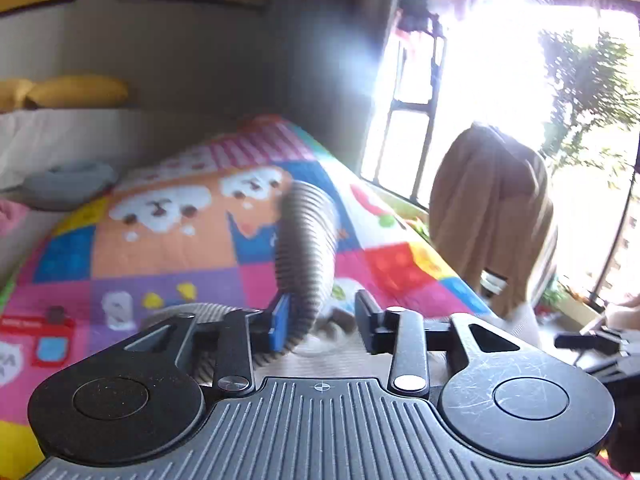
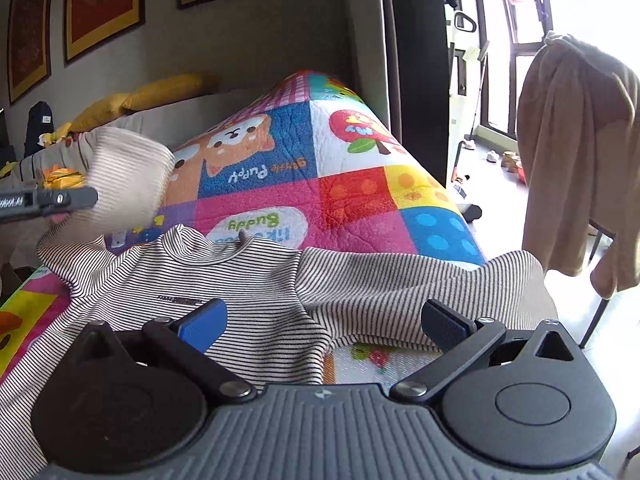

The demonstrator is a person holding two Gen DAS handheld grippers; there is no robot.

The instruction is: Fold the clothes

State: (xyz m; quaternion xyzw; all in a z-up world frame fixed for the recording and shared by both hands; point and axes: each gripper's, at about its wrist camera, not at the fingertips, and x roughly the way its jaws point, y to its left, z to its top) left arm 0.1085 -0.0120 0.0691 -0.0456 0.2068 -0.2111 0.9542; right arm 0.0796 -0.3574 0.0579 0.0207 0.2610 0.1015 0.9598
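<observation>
On the near part of the patchwork quilt [image 2: 352, 200] lies the striped shirt [image 2: 240, 292], front up. At left, its sleeve [image 1: 306, 232] rises between the left gripper's [image 1: 322, 320] half-parted jaws, seemingly for folding inward. At right, the right gripper [image 2: 324, 320] hovers wide and empty above the hem.

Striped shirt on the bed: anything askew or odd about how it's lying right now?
Yes. The striped shirt lies front up on the quilt, but one sleeve is lifted in the air beside the left gripper, blurred, not flat. The other sleeve is bunched in folds at the bed's edge.
</observation>
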